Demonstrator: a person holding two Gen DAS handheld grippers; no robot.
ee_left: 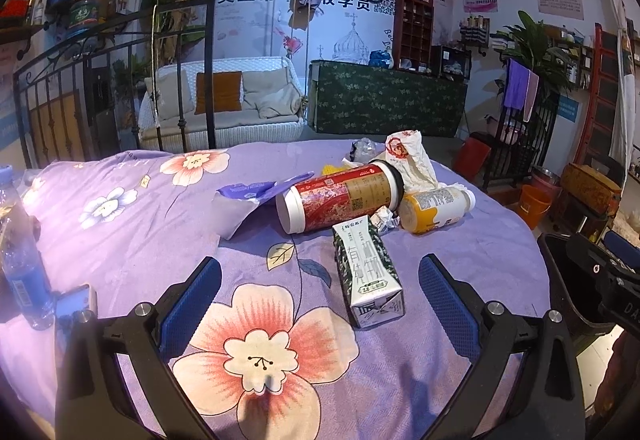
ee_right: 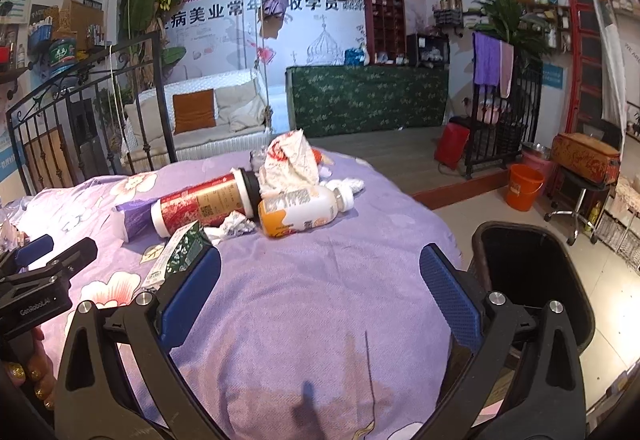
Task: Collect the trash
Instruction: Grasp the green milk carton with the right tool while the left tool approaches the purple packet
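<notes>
Both empty, jaws wide apart. Left gripper (ee_left: 320, 292) hovers over the bed (ee_left: 120, 207), milk carton (ee_left: 368, 276) lying flat between its fingers, likely first pick since it's nearest and clear of the pile. Beyond it, touching each other: red canister (ee_left: 340, 195), yellow bottle (ee_left: 432, 207), crumpled paper bag (ee_left: 408, 159). Right gripper (ee_right: 320, 292) sits over bare bedspread, next to the black bin (ee_right: 532, 280) off the bed's edge, handy for drops.

Swing sofa (ee_left: 224, 99) (white), orange bucket (ee_right: 525, 187)

Milk carton (ee_left: 368, 276), red canister (ee_left: 340, 197), yellow bottle (ee_left: 434, 207) lie clustered on bedspread (ee_left: 140, 224)
</notes>
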